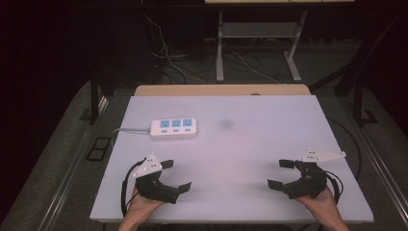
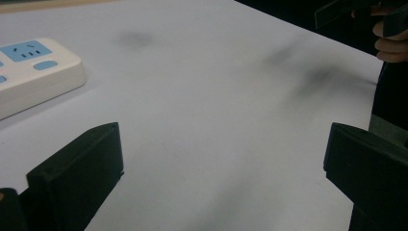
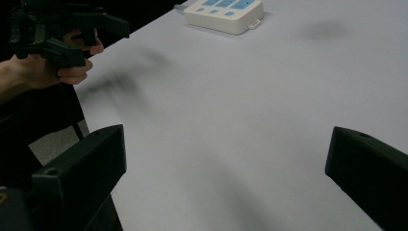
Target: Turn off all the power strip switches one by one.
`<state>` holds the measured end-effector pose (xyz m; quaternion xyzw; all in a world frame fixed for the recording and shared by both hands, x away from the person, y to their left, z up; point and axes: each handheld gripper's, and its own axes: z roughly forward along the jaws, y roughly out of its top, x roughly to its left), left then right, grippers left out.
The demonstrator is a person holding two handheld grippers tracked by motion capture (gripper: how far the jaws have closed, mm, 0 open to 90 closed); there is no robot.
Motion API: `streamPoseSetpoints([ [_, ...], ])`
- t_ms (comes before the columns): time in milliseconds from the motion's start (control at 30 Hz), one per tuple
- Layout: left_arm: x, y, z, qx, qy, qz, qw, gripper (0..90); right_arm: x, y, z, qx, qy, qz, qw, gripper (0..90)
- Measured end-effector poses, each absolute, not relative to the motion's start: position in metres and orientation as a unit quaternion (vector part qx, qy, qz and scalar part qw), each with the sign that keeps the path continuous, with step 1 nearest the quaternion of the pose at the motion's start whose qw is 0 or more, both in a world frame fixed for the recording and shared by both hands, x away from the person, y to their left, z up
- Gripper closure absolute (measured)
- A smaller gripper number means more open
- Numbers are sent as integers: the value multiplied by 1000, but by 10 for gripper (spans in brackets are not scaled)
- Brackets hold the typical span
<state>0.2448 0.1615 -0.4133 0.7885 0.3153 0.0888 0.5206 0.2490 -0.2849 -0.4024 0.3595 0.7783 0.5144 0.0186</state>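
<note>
Power strip on the table

A white power strip (image 1: 173,128) with three blue socket panels lies flat on the far left part of the pale table (image 1: 250,144), its white cable trailing off the left edge.

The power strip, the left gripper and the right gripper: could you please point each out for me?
power strip (image 1: 173,128): high view, middle socket on its top face.
left gripper (image 1: 175,175): high view, midway between its open fingers.
right gripper (image 1: 281,173): high view, midway between its open fingers.

Black left gripper (image 1: 176,175), black right gripper (image 1: 281,173), grey triangular plates, black cables, bare forearms
</note>
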Motion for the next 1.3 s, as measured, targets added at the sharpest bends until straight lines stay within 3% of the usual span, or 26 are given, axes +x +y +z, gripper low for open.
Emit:
streamPoseSetpoints([
  [1300,253,161,-407,804,318,62,499,0,246,-292,-411,373,774,511,16,4],
])
